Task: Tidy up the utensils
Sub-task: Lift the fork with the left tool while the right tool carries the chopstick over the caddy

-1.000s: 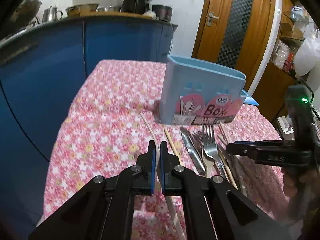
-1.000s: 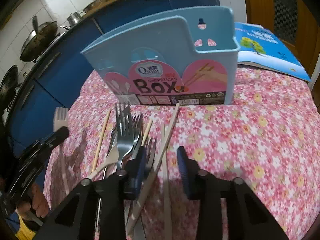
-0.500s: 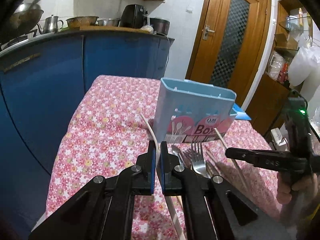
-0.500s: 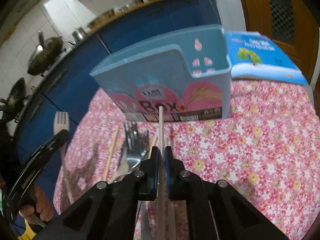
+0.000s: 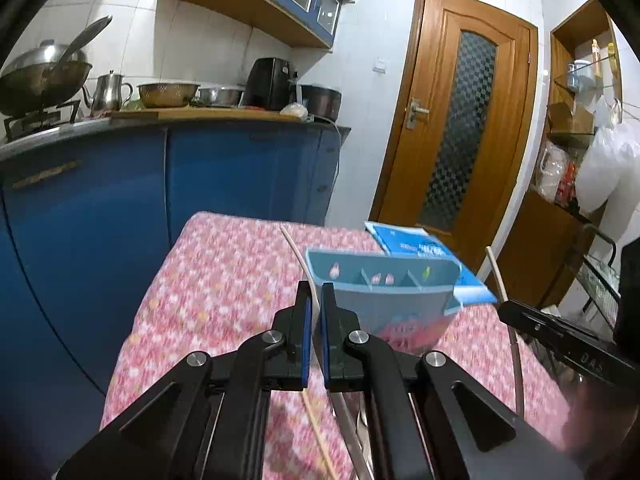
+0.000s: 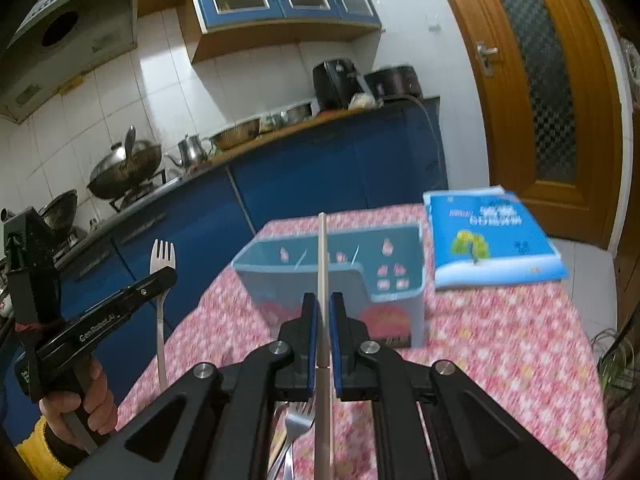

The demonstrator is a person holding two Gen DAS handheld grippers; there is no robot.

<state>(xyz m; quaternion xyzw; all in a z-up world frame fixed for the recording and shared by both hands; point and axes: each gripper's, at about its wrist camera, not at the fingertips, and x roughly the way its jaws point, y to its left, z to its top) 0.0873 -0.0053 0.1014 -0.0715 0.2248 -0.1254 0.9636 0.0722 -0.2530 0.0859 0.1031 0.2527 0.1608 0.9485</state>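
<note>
Now a fork (image 6: 161,276) is clamped in the left gripper (image 5: 313,334) and a chopstick (image 6: 323,264) in the right gripper (image 6: 324,344), both held above the box (image 6: 332,276).

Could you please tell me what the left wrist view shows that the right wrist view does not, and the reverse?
Left wrist only: white bags on shelves beside the door, and the right gripper side-on, shut on a chopstick.
Right wrist only: the range hood, metal forks on the table, the tines of the white fork in the left gripper, and the hand holding that gripper.
Both: the utensil box, blue book and floral tablecloth.
</note>
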